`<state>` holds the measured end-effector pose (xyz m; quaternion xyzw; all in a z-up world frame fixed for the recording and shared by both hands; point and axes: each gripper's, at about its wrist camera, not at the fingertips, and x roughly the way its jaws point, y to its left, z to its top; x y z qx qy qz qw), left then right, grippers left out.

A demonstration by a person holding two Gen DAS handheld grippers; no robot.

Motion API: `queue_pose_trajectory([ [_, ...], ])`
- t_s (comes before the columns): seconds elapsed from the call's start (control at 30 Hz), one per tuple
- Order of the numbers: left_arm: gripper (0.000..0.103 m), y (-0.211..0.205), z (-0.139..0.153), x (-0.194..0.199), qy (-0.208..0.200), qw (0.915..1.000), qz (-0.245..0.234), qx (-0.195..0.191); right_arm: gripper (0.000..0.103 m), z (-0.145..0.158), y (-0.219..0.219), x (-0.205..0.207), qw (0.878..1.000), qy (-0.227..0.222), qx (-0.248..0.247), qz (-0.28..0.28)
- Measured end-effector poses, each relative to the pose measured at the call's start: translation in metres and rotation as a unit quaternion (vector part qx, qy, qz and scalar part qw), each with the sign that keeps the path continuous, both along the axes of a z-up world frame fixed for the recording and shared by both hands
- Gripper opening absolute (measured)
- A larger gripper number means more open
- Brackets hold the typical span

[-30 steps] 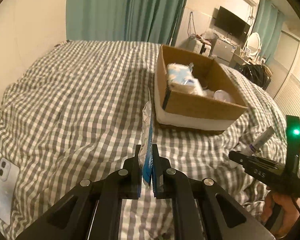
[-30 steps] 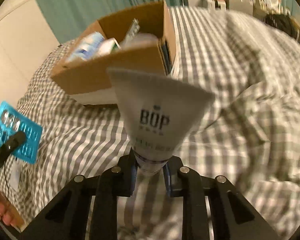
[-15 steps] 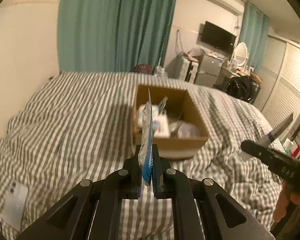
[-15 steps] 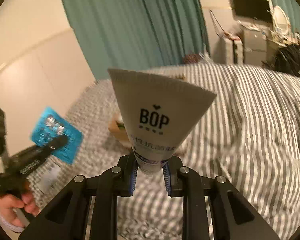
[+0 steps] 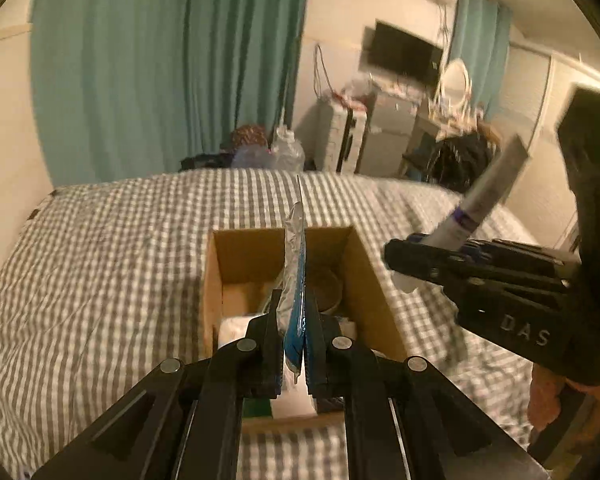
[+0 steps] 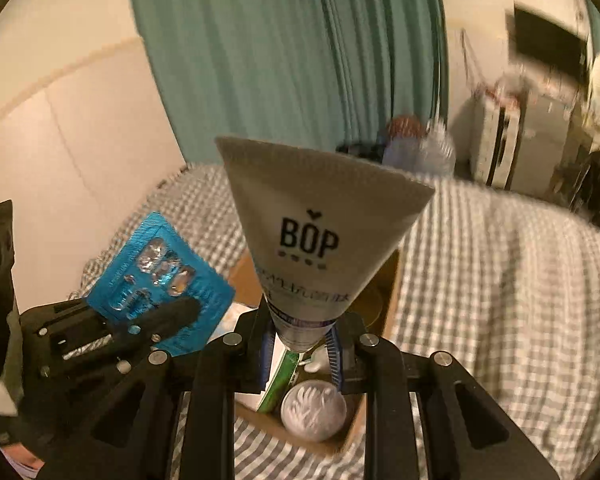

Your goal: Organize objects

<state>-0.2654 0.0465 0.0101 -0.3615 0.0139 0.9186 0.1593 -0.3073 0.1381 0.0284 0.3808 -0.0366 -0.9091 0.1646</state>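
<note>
Hovering over cardboard box (image 5: 372,276), left gripper (image 5: 294,354) pinching blister pack (image 5: 296,280), right gripper (image 6: 300,344) clamping tube (image 6: 320,232)

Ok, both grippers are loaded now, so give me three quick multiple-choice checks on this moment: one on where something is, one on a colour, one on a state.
1. Where is the cardboard box?
A. on the checked bedcover
B. on the floor
C. on a desk

2. What colour is the blister pack in the left gripper?
A. red
B. blue
C. yellow

3. How does the right gripper stand?
A. open and empty
B. shut on the BOP tube
C. shut on a phone

Answers:
1 A: gingham bedcover surrounds the box on all visible sides.
2 B: the right wrist view shows its blue foil face with clear blisters.
3 B: its fingers press the capped end of the BOP tube, whose flat crimped end points away from the camera.
</note>
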Motion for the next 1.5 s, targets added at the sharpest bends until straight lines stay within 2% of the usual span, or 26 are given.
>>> queue_pose_trajectory([
  [0.17,0.007,-0.002,-0.043,-0.055,-0.055,0.9983,-0.005,0.018,0.022,-0.052,0.001,-0.054,0.998,-0.063,0.009,-0.012],
  [0.33,0.007,-0.001,-0.055,-0.080,-0.058,0.9980,-0.018,0.017,0.025,-0.067,0.011,-0.071,0.997,-0.070,-0.001,-0.023],
  [0.43,0.010,-0.003,-0.053,-0.082,-0.055,0.9983,-0.008,0.017,0.048,-0.057,0.023,-0.078,0.997,-0.055,-0.017,-0.045],
  [0.47,0.014,-0.003,-0.052,-0.082,-0.058,0.9981,-0.005,0.017,0.056,-0.052,0.025,-0.078,0.997,-0.052,-0.021,-0.051],
  [0.53,0.028,-0.004,-0.048,-0.081,-0.062,0.9979,-0.002,0.016,0.057,-0.040,0.027,-0.075,0.997,-0.040,-0.021,-0.060],
  [0.57,0.045,-0.003,-0.044,-0.077,-0.059,0.9982,-0.001,0.013,0.057,-0.031,0.029,-0.073,0.997,-0.031,-0.019,-0.062],
  [0.6,0.059,-0.003,-0.037,-0.072,-0.050,0.9987,0.005,0.007,0.057,-0.022,0.032,-0.067,0.998,-0.022,-0.016,-0.064],
  [0.63,0.063,-0.002,-0.028,-0.066,-0.038,0.9992,0.012,0.003,0.058,-0.009,0.032,-0.059,0.998,-0.011,-0.014,-0.065],
  [0.73,0.067,-0.003,0.001,-0.048,-0.012,0.9997,0.020,0.001,0.061,0.028,0.034,-0.029,0.998,0.020,-0.009,-0.066],
  [0.83,0.076,-0.001,0.038,-0.020,0.021,0.9993,0.030,-0.006,0.065,0.069,0.036,0.000,0.996,0.052,-0.002,-0.070],
  [0.9,0.085,0.001,0.063,-0.001,0.051,0.9980,0.037,-0.010,0.071,0.090,0.035,0.022,0.995,0.070,0.003,-0.071],
  [1.0,0.092,0.002,0.098,0.032,0.095,0.9944,0.046,-0.009,0.078,0.122,0.036,0.057,0.991,0.109,0.015,-0.075],
  [1.1,0.097,0.003,0.120,0.062,0.127,0.9903,0.057,-0.010,0.086,0.148,0.039,0.099,0.985,0.148,0.022,-0.083],
  [1.2,0.103,0.000,0.133,0.092,0.152,0.9859,0.069,-0.011,0.092,0.162,0.041,0.134,0.981,0.175,0.021,-0.086],
  [1.33,0.103,0.000,0.145,0.127,0.184,0.9793,0.083,-0.014,0.101,0.173,0.045,0.177,0.972,0.211,0.029,-0.100],
  [1.5,0.103,-0.001,0.139,0.154,0.209,0.9727,0.100,-0.014,0.103,0.157,0.058,0.209,0.963,0.244,0.023,-0.113],
])
